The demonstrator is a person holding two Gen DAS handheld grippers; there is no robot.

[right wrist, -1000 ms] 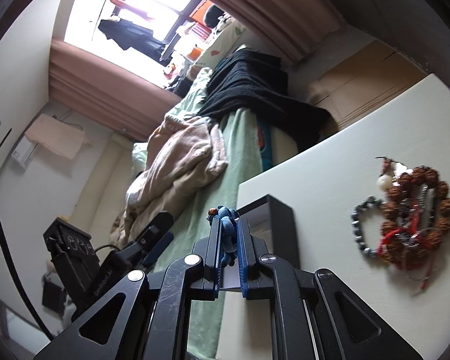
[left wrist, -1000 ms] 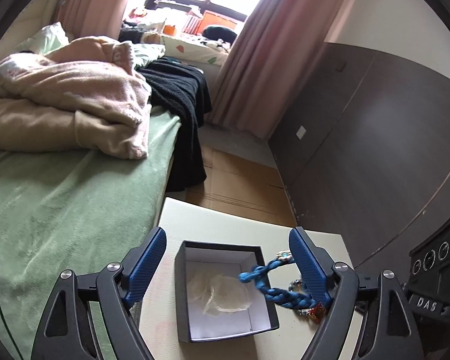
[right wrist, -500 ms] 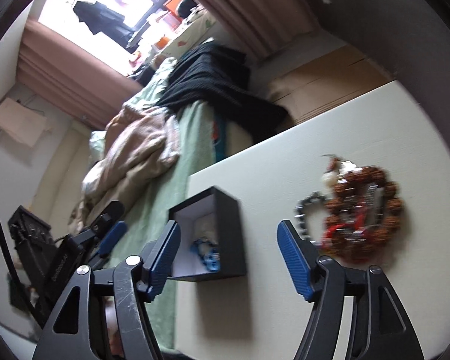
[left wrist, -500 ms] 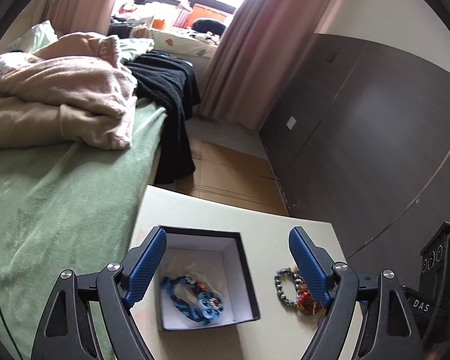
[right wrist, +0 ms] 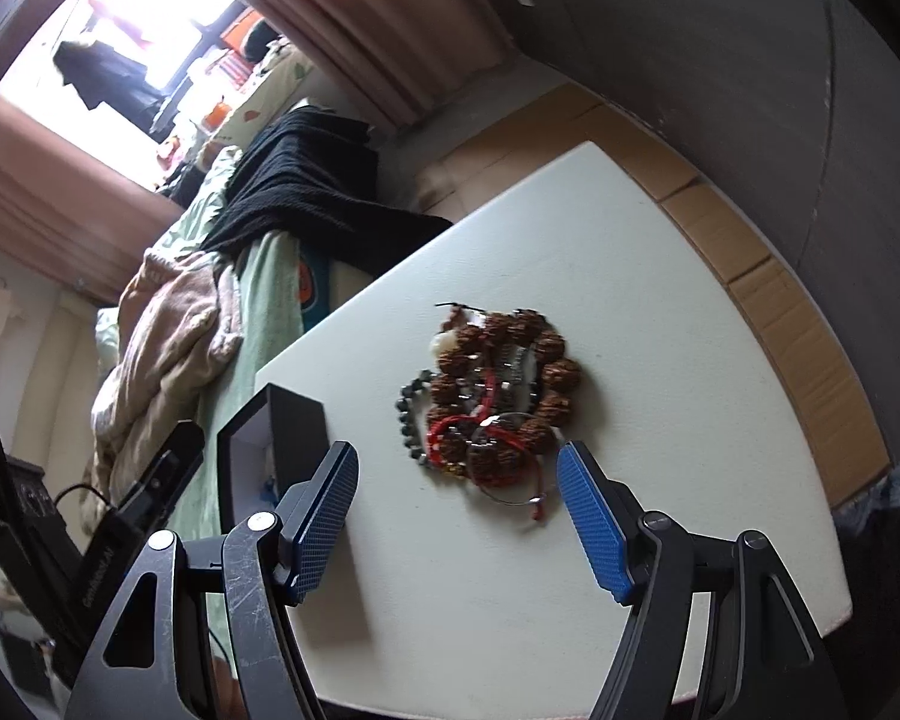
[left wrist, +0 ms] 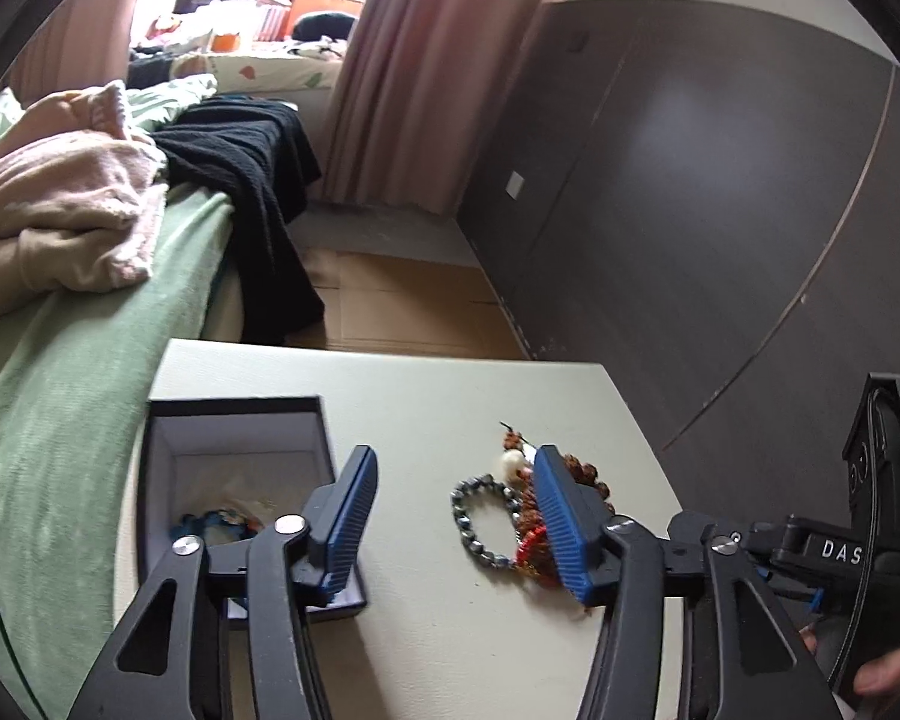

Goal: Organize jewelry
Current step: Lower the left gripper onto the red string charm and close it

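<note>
Blue bracelet (left wrist: 210,523) inside black box (left wrist: 234,414); both tongs, left tongs (left wrist: 459,519) and right tongs (right wrist: 457,516), spread, empty.

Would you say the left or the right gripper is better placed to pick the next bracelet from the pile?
Right, probably. The right gripper is open and faces the bracelet pile head-on. The left gripper, also open, sits between the box and the pile, which its right finger partly covers.

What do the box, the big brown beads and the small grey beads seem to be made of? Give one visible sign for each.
Box: probably card, matt black outside, pale lining; thin straight walls.
Big brown beads: likely seeds or carved wood, dull; rough, bumpy surface.
Small grey beads: perhaps polished stone or metal; smooth, with small glints.
</note>
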